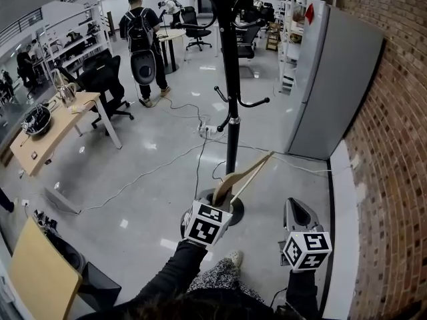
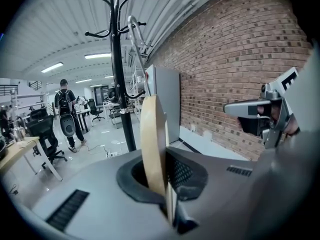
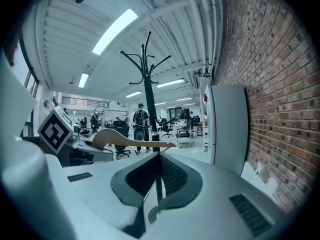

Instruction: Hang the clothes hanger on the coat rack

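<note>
A tall black coat rack [image 1: 231,99] stands on the grey floor straight ahead, with curved hooks at mid height and at its top [image 2: 115,14]. My left gripper [image 1: 223,202] is shut on one end of a pale wooden clothes hanger [image 1: 243,175], which slants up and right towards the pole. In the left gripper view the hanger [image 2: 152,144] rises edge-on from the jaws, its metal hook [image 2: 136,39] close to the rack's pole. My right gripper [image 1: 298,213] hangs to the right, shut and empty, and from it I see the hanger [image 3: 125,141] side-on.
A tall grey cabinet [image 1: 333,79] stands right of the rack against a brick wall [image 1: 393,145]. Cables and a power strip [image 1: 208,131] lie behind the rack's base. A person with a backpack [image 1: 141,45] stands farther back among desks [image 1: 53,135] and office chairs.
</note>
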### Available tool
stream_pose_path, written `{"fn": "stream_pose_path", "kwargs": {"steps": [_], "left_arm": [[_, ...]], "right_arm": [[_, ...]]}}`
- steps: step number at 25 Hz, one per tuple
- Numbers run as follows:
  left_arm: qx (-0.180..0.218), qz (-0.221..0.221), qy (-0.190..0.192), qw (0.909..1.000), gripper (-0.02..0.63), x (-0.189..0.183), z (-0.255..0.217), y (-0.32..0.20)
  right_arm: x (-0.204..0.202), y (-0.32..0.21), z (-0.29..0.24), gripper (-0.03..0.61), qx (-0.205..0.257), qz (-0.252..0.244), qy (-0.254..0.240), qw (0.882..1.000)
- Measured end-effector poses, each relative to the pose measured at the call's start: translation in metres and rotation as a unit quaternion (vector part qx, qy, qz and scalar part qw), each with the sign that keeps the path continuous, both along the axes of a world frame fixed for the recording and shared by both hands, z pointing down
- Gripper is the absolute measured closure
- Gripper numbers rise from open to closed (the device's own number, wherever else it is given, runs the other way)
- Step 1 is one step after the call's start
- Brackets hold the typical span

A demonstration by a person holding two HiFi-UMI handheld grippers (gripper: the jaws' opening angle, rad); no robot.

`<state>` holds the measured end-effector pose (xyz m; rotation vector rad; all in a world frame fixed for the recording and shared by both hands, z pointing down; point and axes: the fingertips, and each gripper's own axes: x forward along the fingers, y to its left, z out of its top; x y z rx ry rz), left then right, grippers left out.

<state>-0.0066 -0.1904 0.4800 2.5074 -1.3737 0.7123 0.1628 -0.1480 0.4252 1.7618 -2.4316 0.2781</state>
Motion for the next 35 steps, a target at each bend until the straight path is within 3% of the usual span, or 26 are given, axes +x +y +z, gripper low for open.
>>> {"fn": "stream_pose_path", "kwargs": {"steps": [8,25,35], "left_arm": [[0.005,0.002,0.000,1.0000,0.609,0.029,-0.001,-0.065],[-0.044,-0.006,0.010,0.9990,0.609,0.055,0.028,-0.181],[-0.051,-0.017,0.014,0.9985,0.609,0.067,0.029,-0.247]], "right_arm": [[0.021,-0.051,0.003,0.569,-0.002,0.002,0.012,1.000],[0.053,-0.157,0.011,0.569,-0.014,0.010,0.013,1.000],[0.065,-0.199,0.018,0.568,-0.022,0.015,0.012,1.000]]}}
